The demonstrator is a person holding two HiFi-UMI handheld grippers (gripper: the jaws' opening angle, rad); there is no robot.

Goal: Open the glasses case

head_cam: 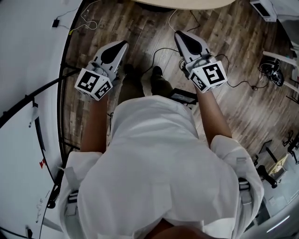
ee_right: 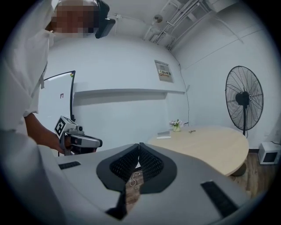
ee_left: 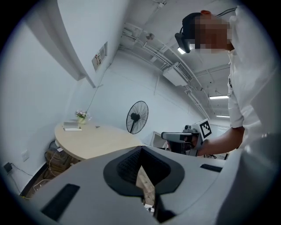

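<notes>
My left gripper point(head_cam: 124, 43) and right gripper point(head_cam: 178, 33) are held out at waist height over a wooden floor, both shut with nothing between their jaws. In the left gripper view the jaw tips point(ee_left: 141, 149) meet, and in the right gripper view the tips point(ee_right: 138, 144) touch as well. A round beige table point(ee_right: 206, 143) stands ahead, well beyond both grippers. On it a small pale flat object point(ee_right: 163, 135) lies beside a flower pot point(ee_right: 176, 125). It is too small to tell whether this is the glasses case. A tiny dark item point(ee_right: 192, 131) lies near it.
A black standing fan point(ee_right: 244, 99) stands beside the table. Cables point(head_cam: 163, 49) trail across the floor ahead of the person's shoes. A white board point(head_cam: 28, 56) stands at the left, and equipment point(head_cam: 275, 72) clutters the right side. The table edge point(head_cam: 187, 3) shows at the top.
</notes>
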